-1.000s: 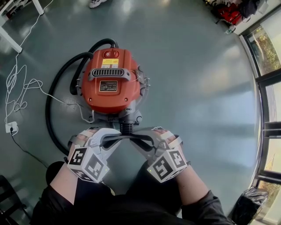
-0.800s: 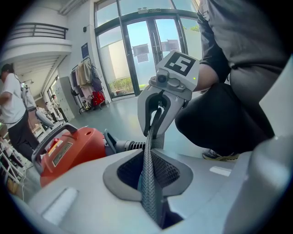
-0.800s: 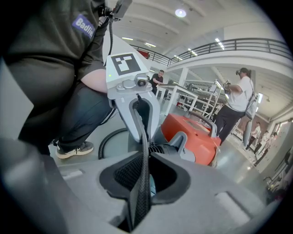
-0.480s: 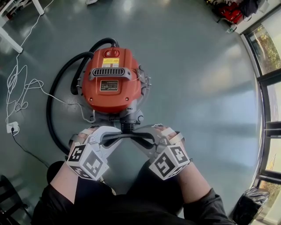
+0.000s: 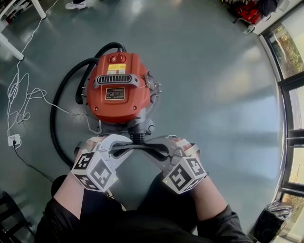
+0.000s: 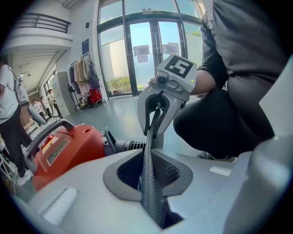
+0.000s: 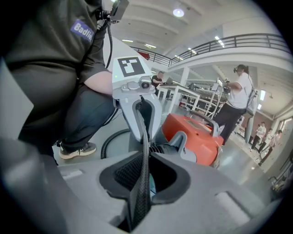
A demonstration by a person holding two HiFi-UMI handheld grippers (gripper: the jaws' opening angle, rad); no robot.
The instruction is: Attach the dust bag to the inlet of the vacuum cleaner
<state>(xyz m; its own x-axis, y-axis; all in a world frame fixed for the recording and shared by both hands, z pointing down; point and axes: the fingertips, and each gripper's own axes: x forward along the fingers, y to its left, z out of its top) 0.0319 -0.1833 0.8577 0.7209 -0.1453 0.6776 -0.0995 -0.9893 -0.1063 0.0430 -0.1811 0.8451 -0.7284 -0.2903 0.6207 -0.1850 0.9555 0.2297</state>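
A red vacuum cleaner [image 5: 118, 90] stands on the grey floor, its black hose [image 5: 58, 118] looping round its left side. Its ribbed black inlet [image 5: 137, 138] points toward me. Just in front of that inlet, a dark mesh dust bag [image 5: 140, 148] is stretched flat between my two grippers. My left gripper [image 5: 124, 148] is shut on the bag's left edge and my right gripper [image 5: 155, 150] is shut on its right edge. In the left gripper view the mesh [image 6: 149, 183] runs pinched between the pads toward the right gripper [image 6: 161, 107]. The right gripper view shows the mesh [image 7: 142, 183] the same way, with the inlet [image 7: 163, 149] behind it.
A white cable and wall plug [image 5: 13, 138] lie on the floor at the left. A white table leg [image 5: 9, 45] is at the top left, red bags [image 5: 247, 12] at the top right, glass doors [image 5: 292, 95] along the right. Other people [image 7: 238, 103] stand further off.
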